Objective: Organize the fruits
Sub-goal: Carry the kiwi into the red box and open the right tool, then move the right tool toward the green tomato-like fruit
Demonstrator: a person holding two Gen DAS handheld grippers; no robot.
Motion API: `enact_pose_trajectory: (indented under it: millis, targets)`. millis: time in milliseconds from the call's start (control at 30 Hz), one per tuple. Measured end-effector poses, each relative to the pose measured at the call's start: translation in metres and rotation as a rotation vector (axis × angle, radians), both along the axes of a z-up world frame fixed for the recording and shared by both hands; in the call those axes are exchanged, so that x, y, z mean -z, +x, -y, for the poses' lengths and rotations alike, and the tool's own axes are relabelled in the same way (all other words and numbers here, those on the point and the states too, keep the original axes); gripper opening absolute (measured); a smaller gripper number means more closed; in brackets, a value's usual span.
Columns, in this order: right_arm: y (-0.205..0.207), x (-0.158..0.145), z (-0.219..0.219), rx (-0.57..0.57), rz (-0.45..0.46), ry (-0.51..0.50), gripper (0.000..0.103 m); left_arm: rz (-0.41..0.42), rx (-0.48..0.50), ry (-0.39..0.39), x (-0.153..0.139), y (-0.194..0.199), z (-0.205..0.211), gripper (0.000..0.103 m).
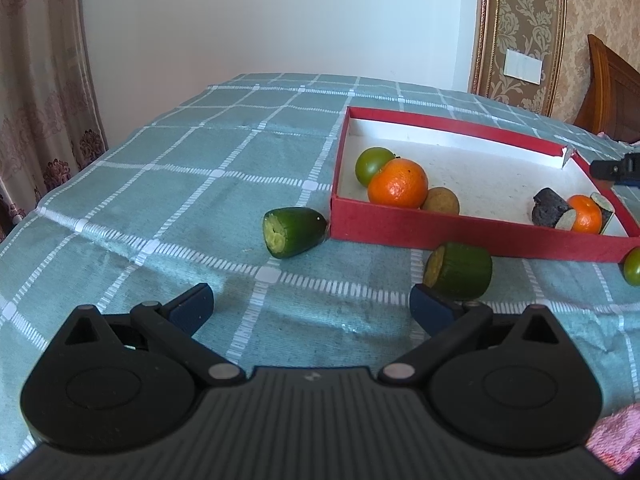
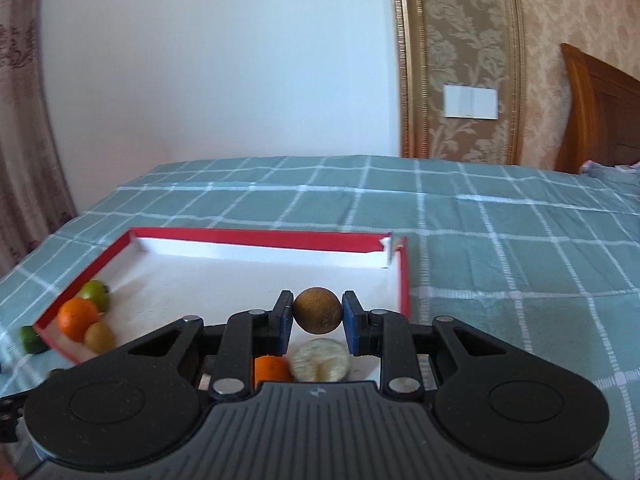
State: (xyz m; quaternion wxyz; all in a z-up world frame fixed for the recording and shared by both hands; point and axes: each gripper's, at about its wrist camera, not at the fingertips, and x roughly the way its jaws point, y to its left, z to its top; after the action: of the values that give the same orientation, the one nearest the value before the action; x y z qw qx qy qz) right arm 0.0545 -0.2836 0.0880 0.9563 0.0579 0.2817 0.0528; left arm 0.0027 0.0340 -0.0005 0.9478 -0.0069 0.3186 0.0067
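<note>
Brown round fruit [image 2: 318, 311], pinched between the right gripper [image 2: 318, 316] fingers above the red box [image 2: 403, 280] near its right wall; orange [image 1: 397, 183] in the box's left corner; left gripper [image 1: 312, 304] fingers spread wide, empty, before the box.

The left wrist view looks low across the checked bedspread [image 1: 168, 184] from outside the red box [image 1: 472, 236], facing its near-left corner with the white wall behind. The right wrist view sits higher and closer, looking along its jaws over the box's [image 2: 256, 236] white floor toward the same wall. Both share the box, the orange [image 1: 398, 183] [image 2: 77, 318] cluster and the bedspread [image 2: 500, 240].
</note>
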Motion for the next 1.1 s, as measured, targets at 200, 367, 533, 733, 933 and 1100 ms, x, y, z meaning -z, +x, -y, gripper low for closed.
enact_pose_trajectory:
  millis: [200, 367, 533, 733, 933, 1100]
  targets:
    - [-0.023, -0.004, 0.007, 0.017, 0.032, 0.014, 0.026, 0.001, -0.003, -0.001, 0.0, 0.0, 0.0, 0.103]
    - [-0.066, -0.007, 0.009, -0.008, 0.069, 0.024, 0.026, 0.002, -0.009, 0.005, 0.0, 0.0, 0.0, 0.103]
    - [-0.101, 0.005, 0.011, -0.007, 0.065, 0.016, 0.028, 0.002, -0.016, 0.006, 0.001, 0.0, 0.0, 0.103]
    - [-0.112, 0.02, 0.012, -0.004, 0.014, -0.009, 0.04, 0.004, -0.022, 0.021, 0.0, -0.002, 0.003, 0.103]
    - [-0.108, 0.022, 0.008, -0.009, 0.026, -0.019, 0.066, 0.001, -0.029, 0.031, 0.0, -0.001, 0.005, 0.103]
    - [-0.101, 0.026, 0.006, -0.017, 0.002, -0.02, 0.066, 0.003, -0.032, 0.031, 0.0, -0.002, 0.004, 0.103]
